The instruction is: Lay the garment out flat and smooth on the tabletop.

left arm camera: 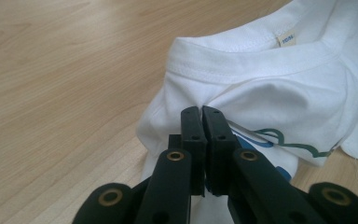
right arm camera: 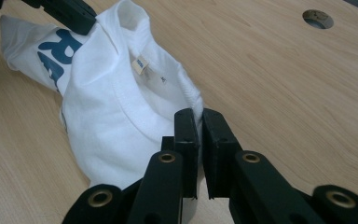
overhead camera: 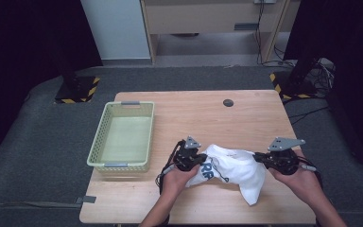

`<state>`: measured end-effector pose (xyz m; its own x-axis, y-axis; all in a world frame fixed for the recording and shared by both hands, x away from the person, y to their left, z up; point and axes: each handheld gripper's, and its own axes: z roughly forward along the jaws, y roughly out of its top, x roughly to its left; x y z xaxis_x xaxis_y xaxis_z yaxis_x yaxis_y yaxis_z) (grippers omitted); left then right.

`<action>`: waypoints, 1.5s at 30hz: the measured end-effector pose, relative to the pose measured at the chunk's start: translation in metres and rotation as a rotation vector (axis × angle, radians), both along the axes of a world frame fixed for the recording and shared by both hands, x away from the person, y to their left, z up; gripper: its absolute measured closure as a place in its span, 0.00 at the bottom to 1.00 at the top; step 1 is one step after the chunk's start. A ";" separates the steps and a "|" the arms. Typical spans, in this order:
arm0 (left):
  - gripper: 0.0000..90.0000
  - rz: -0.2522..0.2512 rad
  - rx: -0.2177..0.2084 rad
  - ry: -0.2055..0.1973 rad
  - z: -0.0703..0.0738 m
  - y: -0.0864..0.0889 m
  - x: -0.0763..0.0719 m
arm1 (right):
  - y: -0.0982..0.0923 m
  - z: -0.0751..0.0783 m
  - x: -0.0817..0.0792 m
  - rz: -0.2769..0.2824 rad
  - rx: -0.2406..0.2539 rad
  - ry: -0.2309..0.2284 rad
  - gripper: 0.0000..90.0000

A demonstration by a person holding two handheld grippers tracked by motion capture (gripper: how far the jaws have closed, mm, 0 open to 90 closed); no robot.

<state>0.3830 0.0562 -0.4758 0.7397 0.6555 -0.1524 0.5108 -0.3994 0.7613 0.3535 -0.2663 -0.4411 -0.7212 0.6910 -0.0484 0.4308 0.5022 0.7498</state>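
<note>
**Currently: Shirt Clamped at Both Ends**

The shirt (overhead camera: 234, 169) lies bunched on the table (overhead camera: 246, 116), near the front edge, between the two hands. It is white with blue lettering and a neck label (right arm camera: 141, 65).

The left gripper (overhead camera: 194, 160) has its jaws fully closed, pinching a fold of fabric just below the collar seam on the shirt's left side. The cloth puckers at the jaw tips in the left gripper view.

The right gripper (overhead camera: 261, 158) has its jaws closed on the collar edge at the shirt's right side, the fabric caught between the tips.

The basket (overhead camera: 97, 146) stands on the table's left part, near the left gripper and apart from the shirt.

A round hole (overhead camera: 228, 102) sits near the table's far edge.
</note>
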 end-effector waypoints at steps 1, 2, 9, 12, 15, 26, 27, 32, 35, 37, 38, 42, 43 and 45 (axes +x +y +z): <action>0.99 0.000 0.002 -0.009 0.003 0.002 -0.001 | -0.001 0.001 -0.001 -0.001 0.000 -0.003 0.95; 0.99 0.000 0.007 -0.019 0.006 0.004 -0.002 | -0.002 0.001 -0.001 -0.004 0.000 -0.005 0.95; 0.99 0.011 0.032 -0.054 0.020 0.021 -0.007 | -0.014 0.005 -0.002 -0.036 -0.002 -0.019 0.96; 0.99 0.019 0.054 -0.061 0.021 0.028 -0.009 | -0.020 0.006 0.000 -0.049 -0.003 -0.017 0.96; 0.99 0.021 0.080 -0.066 0.021 0.036 -0.013 | -0.025 0.004 0.003 -0.062 -0.013 -0.011 0.96; 0.99 -0.007 0.183 -0.029 -0.001 0.069 -0.055 | -0.028 -0.009 0.012 -0.078 -0.022 0.019 0.95; 0.99 -0.005 0.182 -0.025 -0.003 0.071 -0.057 | -0.025 -0.009 0.012 -0.073 -0.021 0.018 0.95; 0.82 0.011 0.165 -0.023 -0.005 0.068 -0.060 | -0.015 -0.009 0.009 -0.049 -0.023 0.014 0.95; 0.65 0.031 0.128 -0.024 -0.001 0.065 -0.056 | -0.014 -0.009 0.007 -0.043 -0.025 0.015 0.95; 0.62 0.032 0.094 -0.027 0.003 0.062 -0.053 | -0.015 -0.010 0.007 -0.042 -0.027 0.018 0.95; 0.62 0.031 0.089 -0.036 0.005 0.059 -0.051 | -0.015 -0.011 0.007 -0.044 -0.027 0.019 0.95; 0.61 0.033 0.069 -0.047 0.011 0.046 -0.038 | -0.016 -0.013 0.007 -0.043 -0.030 0.028 0.95; 0.61 0.030 0.054 -0.034 0.012 0.043 -0.034 | -0.016 -0.013 0.007 -0.042 -0.029 0.028 0.95; 0.61 0.032 0.029 -0.007 0.012 0.038 -0.024 | -0.015 -0.013 0.007 -0.041 -0.026 0.027 0.94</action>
